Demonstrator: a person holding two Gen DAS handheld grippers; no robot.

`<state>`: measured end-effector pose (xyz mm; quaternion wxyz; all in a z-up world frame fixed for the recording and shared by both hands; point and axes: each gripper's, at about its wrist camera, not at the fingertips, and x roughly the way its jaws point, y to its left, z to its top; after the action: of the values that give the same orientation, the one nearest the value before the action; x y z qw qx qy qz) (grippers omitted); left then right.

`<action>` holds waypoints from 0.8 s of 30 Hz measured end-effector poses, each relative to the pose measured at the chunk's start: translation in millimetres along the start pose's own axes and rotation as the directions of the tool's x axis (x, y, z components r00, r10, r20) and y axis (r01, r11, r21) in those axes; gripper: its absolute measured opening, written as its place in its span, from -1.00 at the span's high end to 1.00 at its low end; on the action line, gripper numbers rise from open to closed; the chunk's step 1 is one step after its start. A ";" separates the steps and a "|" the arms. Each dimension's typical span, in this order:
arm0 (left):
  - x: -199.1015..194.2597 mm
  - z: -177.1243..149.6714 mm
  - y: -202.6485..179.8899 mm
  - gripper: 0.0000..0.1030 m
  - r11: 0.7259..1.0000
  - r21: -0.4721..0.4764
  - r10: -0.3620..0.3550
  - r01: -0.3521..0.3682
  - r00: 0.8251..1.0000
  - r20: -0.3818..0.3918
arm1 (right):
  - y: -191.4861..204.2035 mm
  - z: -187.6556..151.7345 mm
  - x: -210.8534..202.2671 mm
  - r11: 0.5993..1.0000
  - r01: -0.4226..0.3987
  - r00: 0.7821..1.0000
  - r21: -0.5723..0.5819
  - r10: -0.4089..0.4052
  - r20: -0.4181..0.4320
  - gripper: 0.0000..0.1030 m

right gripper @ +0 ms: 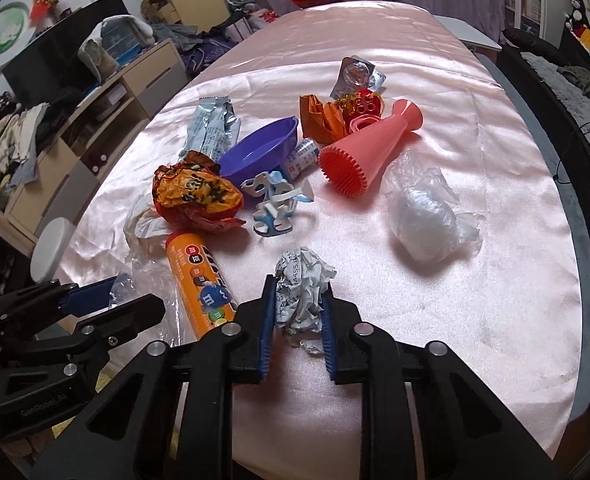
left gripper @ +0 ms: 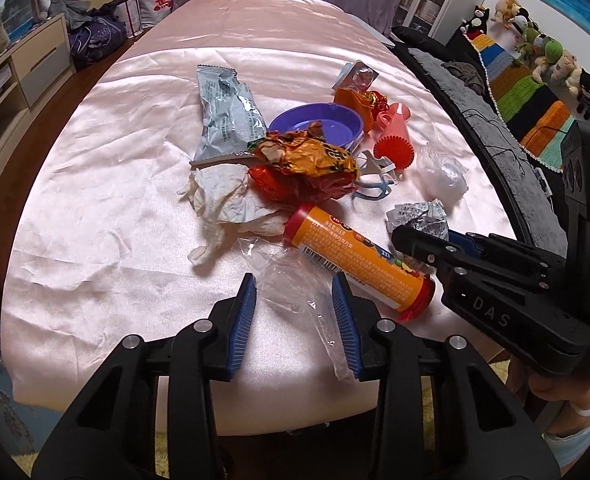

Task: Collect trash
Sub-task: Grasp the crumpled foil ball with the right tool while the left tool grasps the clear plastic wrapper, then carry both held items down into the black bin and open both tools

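Trash lies scattered across the near half of the pink satin cloth [left gripper: 107, 184] on the table. Nearest the right side, a crumpled printed paper ball [right gripper: 303, 292] sits squeezed between the blue pads [right gripper: 268, 328] of the right gripper [right gripper: 298, 330], jaws clenched on it from both sides. Just left of it lies the orange candy tube [right gripper: 193, 280], on its side, red cap toward the far end. Left again, a clear plastic wrapper [left gripper: 291, 284] is flat on the cloth between the fingers of the left gripper [left gripper: 295, 320]; the right pad touches its edge, but a clear gap shows on the left, so that claw is not gripping.

Beyond the tube sits a crumpled orange and red foil bag [left gripper: 307, 168], with a white tissue [left gripper: 223, 204] spread to its left. Farther back, a grey snack packet [left gripper: 225, 116] lies lengthwise, beside a purple bowl [left gripper: 319, 124]. To the right, a pink ridged cone [right gripper: 359, 152] lies tipped on its side, and near it a balled white plastic bag [right gripper: 423, 216]. A tangle of white and blue plastic rings [right gripper: 275, 204] sits between bowl and paper ball. At the far end, a foil blister pack [right gripper: 355, 76].
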<state>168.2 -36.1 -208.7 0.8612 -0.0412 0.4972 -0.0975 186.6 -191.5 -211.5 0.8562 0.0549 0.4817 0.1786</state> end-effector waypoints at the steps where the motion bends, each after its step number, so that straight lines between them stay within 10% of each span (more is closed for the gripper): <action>1: -1.1 0.5 1.3 0.38 1.000 -0.002 -0.003 0.003 1.000 0.004 | -0.9 0.0 -1.0 1.000 0.009 1.000 -0.002 -0.009 0.004 0.62; 24: -123.0 -22.8 -3.1 0.87 0.999 0.036 0.000 -0.008 0.977 0.211 | 36.5 -19.3 -114.4 0.997 0.049 0.979 -0.066 -0.035 0.199 0.64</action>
<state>88.3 -12.8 -115.3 0.9098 -0.0346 0.4013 -0.0999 107.0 -200.2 -119.8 0.9048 0.0321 0.3887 0.1709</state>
